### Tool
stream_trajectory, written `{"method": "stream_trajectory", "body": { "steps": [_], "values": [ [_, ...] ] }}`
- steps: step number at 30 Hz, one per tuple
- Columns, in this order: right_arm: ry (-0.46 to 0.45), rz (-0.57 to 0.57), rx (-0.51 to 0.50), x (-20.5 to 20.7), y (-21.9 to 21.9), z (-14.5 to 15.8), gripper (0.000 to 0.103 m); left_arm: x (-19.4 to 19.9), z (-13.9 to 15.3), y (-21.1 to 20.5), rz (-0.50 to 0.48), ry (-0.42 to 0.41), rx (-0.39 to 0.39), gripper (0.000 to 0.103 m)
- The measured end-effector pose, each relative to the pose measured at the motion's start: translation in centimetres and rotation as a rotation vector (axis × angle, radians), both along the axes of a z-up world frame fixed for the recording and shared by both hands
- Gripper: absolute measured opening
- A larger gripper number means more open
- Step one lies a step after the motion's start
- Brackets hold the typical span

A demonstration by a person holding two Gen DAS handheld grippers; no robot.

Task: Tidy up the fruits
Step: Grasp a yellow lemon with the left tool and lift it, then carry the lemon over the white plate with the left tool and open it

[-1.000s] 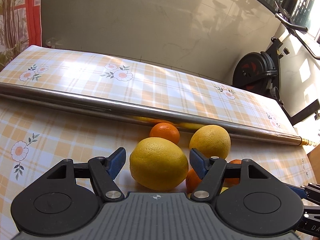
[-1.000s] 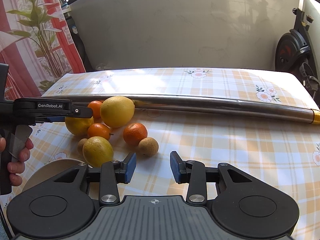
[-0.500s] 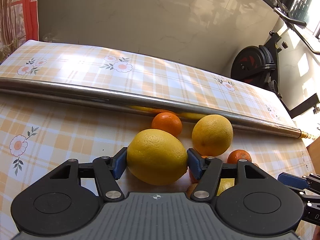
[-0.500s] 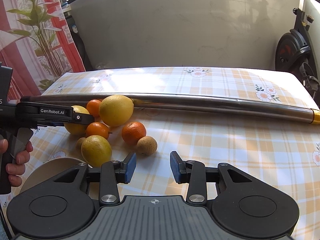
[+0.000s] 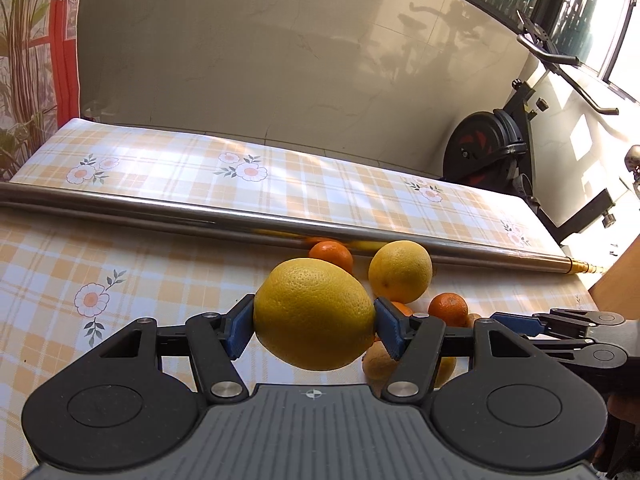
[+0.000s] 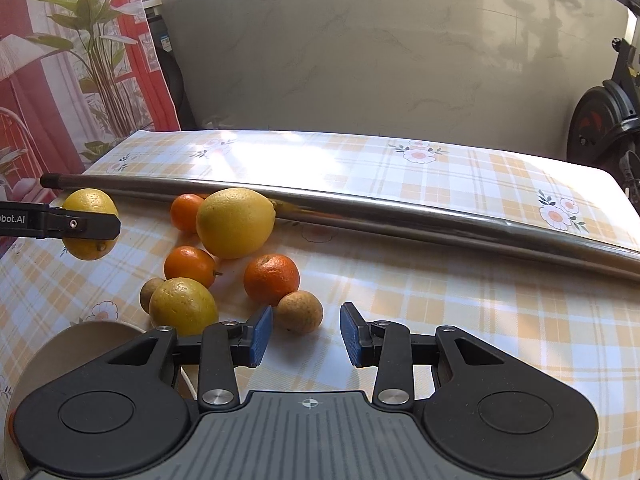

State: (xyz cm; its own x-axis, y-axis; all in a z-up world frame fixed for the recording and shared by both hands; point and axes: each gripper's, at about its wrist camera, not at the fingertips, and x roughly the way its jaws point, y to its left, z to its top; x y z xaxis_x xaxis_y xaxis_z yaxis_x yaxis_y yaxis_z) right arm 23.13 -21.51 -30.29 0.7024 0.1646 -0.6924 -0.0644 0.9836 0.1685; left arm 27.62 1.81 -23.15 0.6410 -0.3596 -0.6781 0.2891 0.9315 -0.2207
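Observation:
My left gripper (image 5: 314, 328) is shut on a big yellow citrus (image 5: 314, 314), its blue pads pressing both sides. The right wrist view shows that fruit (image 6: 90, 224) hanging above the cloth at far left, in the left gripper (image 6: 96, 226). On the table lie another large yellow citrus (image 6: 235, 222), a smaller yellow one (image 6: 183, 306), three oranges (image 6: 272, 278) and two small brown round fruits (image 6: 300, 312). My right gripper (image 6: 306, 334) stands open just in front of the nearer brown fruit, with nothing between its fingers.
A long metal pipe (image 6: 400, 212) lies across the checked tablecloth (image 6: 460, 320) behind the fruit. A beige plate rim (image 6: 80, 340) shows at the lower left under the right gripper. An exercise bike (image 5: 492, 148) stands beyond the table's right end.
My left gripper's jaws closed onto the big yellow citrus and raised it off the cloth. The right gripper crept a little closer to the fruit, its jaws unchanged.

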Motion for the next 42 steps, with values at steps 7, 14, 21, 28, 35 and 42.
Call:
{"method": "stream_trajectory", "body": {
  "steps": [7,14,21,28,35,42],
  "values": [
    [0.021,-0.004,0.033,1.0,0.2,-1.0,0.033,-2.7,1.1,0.5,-0.052,-0.04,0.004,0.065],
    [0.017,-0.036,0.013,-0.2,0.7,-0.6,0.026,-4.6,0.9,0.3,-0.082,-0.03,0.004,0.065],
    [-0.036,-0.053,0.064,-3.8,0.6,1.2,0.026,-6.1,0.6,-0.2,-0.123,-0.027,0.027,0.065],
    [-0.075,-0.052,0.114,-8.1,1.4,2.0,0.026,-6.7,0.0,-1.1,-0.162,-0.014,0.05,0.065],
    [-0.072,-0.032,0.143,-9.9,2.2,2.0,0.026,-7.3,-1.0,-2.2,-0.186,-0.002,0.1,0.065],
    [-0.076,-0.019,0.148,-10.2,2.5,2.1,0.026,-7.5,-2.0,-2.3,-0.176,0.013,0.128,0.065]
  ]
}}
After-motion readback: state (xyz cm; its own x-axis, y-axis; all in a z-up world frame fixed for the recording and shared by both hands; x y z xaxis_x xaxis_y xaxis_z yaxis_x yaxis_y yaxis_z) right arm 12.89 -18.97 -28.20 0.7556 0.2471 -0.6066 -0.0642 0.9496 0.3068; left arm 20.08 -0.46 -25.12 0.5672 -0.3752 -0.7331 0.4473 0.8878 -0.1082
